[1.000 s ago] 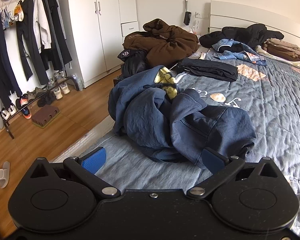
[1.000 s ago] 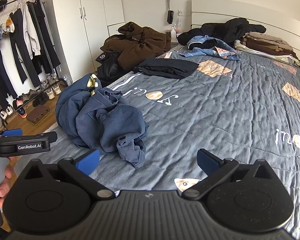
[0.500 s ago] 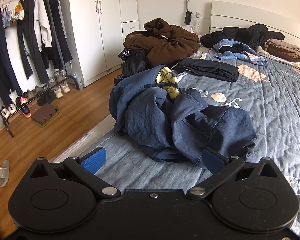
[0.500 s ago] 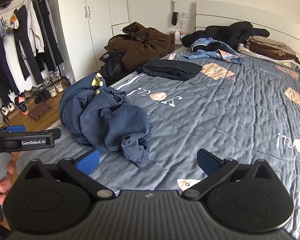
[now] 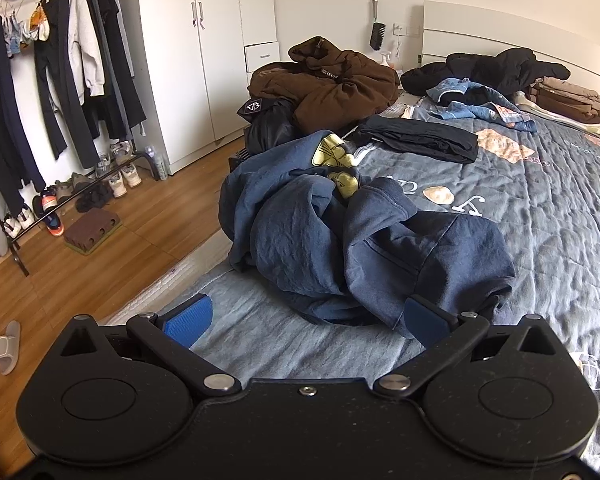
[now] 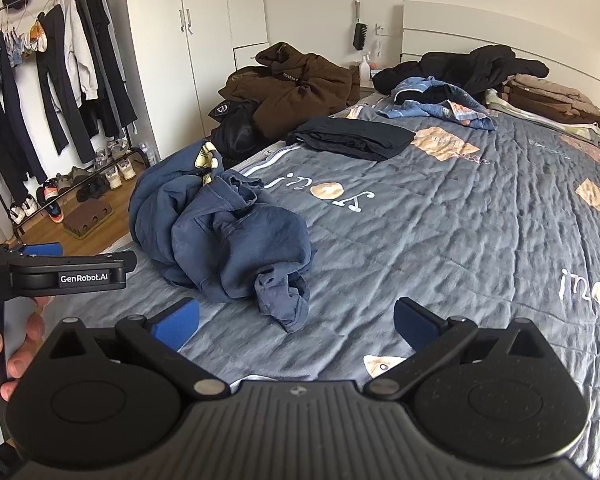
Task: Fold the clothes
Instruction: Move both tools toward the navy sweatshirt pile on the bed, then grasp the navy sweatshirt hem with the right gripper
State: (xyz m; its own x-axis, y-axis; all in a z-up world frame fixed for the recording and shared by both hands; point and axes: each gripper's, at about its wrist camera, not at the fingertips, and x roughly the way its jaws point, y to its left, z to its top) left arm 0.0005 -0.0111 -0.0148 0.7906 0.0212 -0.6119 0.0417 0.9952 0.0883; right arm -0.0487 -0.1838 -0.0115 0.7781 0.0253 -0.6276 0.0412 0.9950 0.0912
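Where the quilted grey bedspread [image 6: 440,240] meets the bed's near left edge, we find the navy sweatshirt [image 5: 352,248] crumpled in a soft heap, yellow print showing; our left gripper [image 5: 306,320] hovers just before it, jaws apart, empty; our right gripper [image 6: 296,320] likewise spread, one cuff between its fingers; folded black garment [image 6: 352,138] and brown jacket [image 6: 296,84] beyond; open quilt to the right; wood floor [image 5: 100,264] left.
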